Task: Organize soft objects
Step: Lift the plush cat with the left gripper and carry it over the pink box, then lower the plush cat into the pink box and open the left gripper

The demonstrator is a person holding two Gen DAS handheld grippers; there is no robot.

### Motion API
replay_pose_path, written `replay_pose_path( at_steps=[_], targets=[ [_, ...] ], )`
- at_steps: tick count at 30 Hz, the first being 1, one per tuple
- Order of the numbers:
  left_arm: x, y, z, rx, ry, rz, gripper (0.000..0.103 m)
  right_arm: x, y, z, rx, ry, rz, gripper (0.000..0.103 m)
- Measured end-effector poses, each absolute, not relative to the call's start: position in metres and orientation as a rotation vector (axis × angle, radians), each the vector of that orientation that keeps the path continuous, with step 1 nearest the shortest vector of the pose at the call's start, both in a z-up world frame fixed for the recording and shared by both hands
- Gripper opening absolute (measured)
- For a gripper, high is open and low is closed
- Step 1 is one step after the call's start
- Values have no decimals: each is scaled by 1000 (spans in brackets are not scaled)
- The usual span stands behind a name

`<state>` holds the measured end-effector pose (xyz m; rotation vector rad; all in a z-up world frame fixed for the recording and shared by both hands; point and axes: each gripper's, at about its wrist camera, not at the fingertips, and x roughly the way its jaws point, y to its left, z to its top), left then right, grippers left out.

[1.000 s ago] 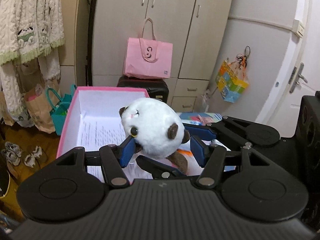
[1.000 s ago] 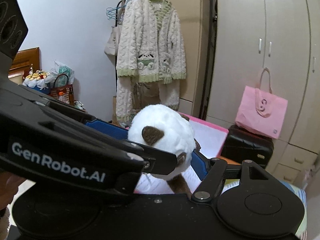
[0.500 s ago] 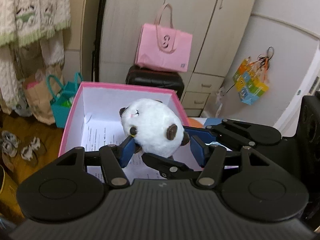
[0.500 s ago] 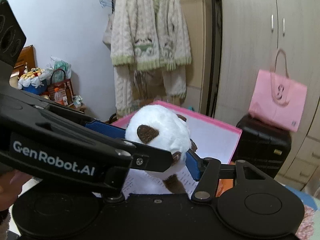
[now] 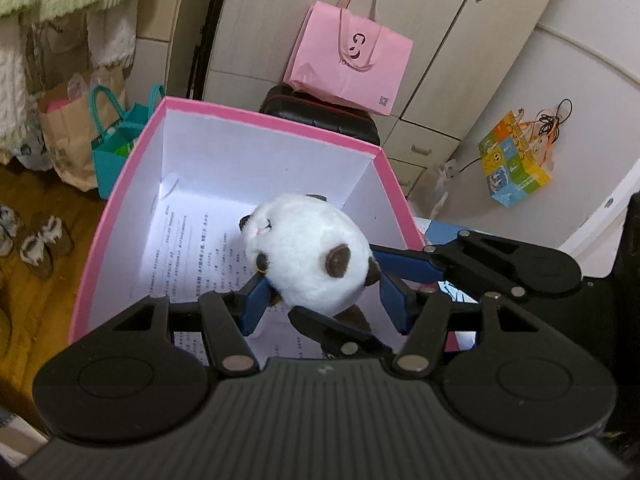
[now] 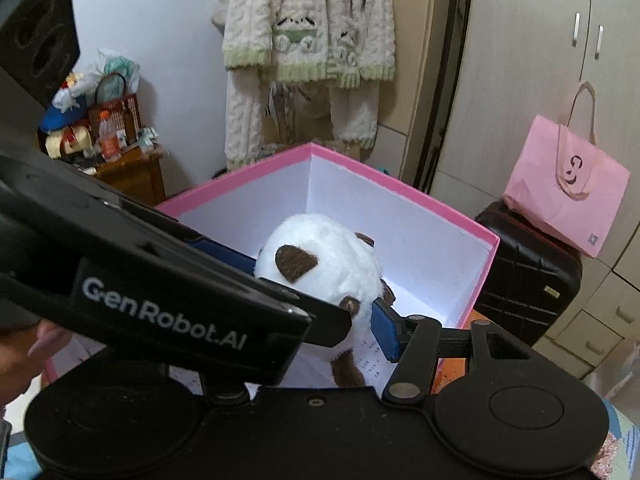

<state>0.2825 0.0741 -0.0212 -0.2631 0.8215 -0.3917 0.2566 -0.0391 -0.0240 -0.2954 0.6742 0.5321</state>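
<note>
A white plush panda [image 5: 306,254] with brown ears and limbs hangs over the open pink box [image 5: 120,196], white inside with a printed sheet on its floor. My left gripper [image 5: 324,300] has its blue fingers either side of the plush; the left finger touches it, the right finger stands a little off. My right gripper [image 6: 320,300] crosses from the right and its blue fingers press the plush head [image 6: 324,268] from both sides. The box also shows in the right wrist view [image 6: 476,280]. The left gripper's body hides the right gripper's left finger.
A pink paper bag [image 5: 348,60] sits on a black suitcase [image 5: 320,114] behind the box, before cream wardrobes. A knitted cardigan [image 6: 308,28] hangs on a rack. Teal and brown bags [image 5: 116,136] and slippers [image 5: 40,240] lie on the wooden floor left.
Both grippers have carried the plush forward and down, so it now hangs over the inside of the pink box. The grip looks the same.
</note>
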Motion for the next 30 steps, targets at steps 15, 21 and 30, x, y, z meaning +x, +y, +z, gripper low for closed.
replay_pose_path(
  at_steps=[15, 21, 30],
  targets=[
    [257, 84, 5, -237, 769, -389, 60, 239, -69, -4, -199, 644, 562, 62],
    [226, 91, 28, -188, 703, -385, 61, 211, -85, 11, -149, 628, 576, 62],
    [164, 76, 61, -68, 616, -460, 62, 159, -104, 35, -119, 623, 626, 63]
  ],
)
